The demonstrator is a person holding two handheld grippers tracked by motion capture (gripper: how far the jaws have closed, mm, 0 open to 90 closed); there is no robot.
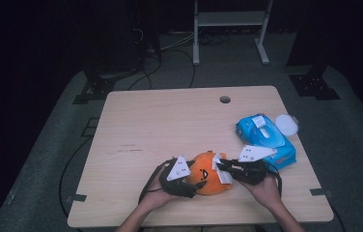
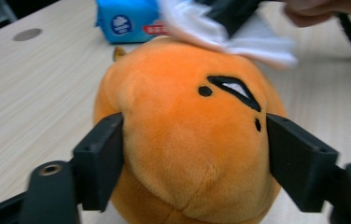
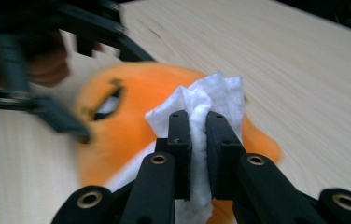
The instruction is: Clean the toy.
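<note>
The left tool hugs the sides of the orange plush toy, which sits near the front edge of the worktop; the toy looks soft, light and squashy, so its round middle is a good place to hold it. To the right, the right tool is clenched tight on a white wipe, thin and floppy, pressed on top of the toy.

Orange plush toy, white wipe, blue wipe pack.
</note>
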